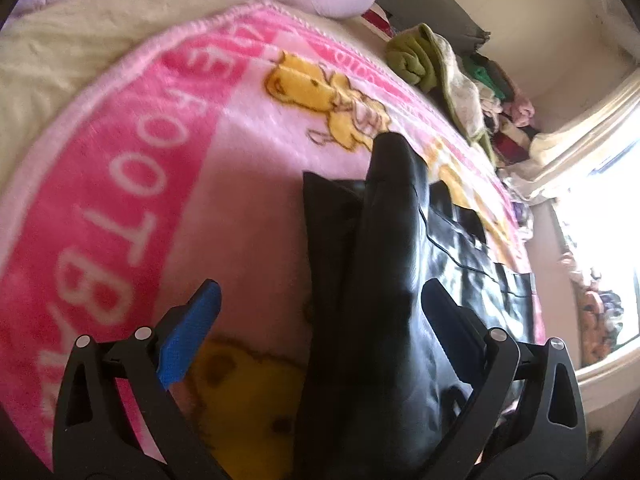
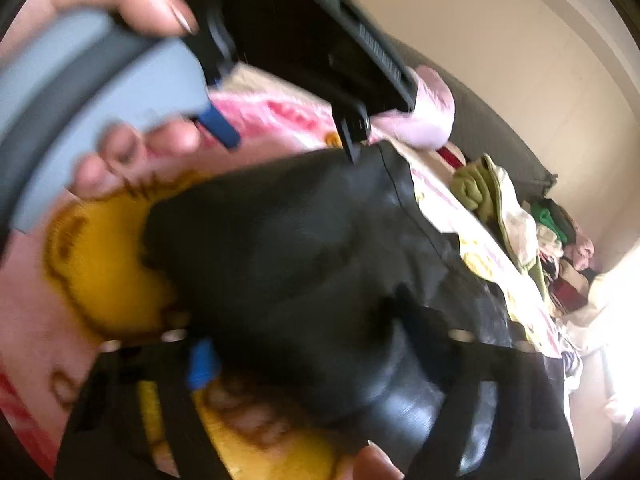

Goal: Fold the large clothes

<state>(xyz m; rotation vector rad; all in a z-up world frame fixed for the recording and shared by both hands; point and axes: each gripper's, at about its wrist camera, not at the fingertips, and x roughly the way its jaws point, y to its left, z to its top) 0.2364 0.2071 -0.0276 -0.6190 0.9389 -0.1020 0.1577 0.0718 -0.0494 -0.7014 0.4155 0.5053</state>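
Left tool (image 1: 320,312) spread wide around a raised fold of the black shiny jacket (image 1: 384,280), not pinching it, right tool (image 2: 320,360) too blurry to tell, jacket lying on the pink blanket (image 1: 160,184), clothes pile (image 1: 460,80) far right.

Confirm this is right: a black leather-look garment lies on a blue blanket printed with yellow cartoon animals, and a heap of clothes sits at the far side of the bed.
Not quite. The black garment lies on a pink blanket, not a blue one; the left wrist view shows it plainly. The yellow cartoon animals and the heap of clothes at the far side are as you say.
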